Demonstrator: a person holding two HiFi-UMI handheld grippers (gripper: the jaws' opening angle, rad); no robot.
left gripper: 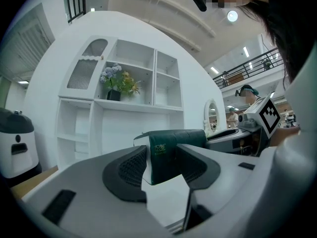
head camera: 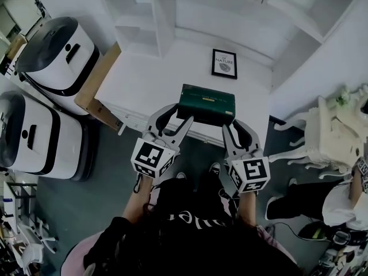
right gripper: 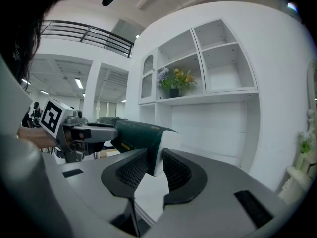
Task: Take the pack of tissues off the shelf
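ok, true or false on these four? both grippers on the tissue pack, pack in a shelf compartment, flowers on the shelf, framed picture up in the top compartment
1. Both grippers grip the green tissue pack. True: the left gripper is closed on one end and the right gripper on the other.
2. The pack sits in a shelf compartment. False: it is out of the shelf, held between the two grippers over the front of the white counter.
3. Flowers stand in a shelf compartment. True.
4. The framed picture is in the top compartment. False: it is on the counter, beyond the pack.
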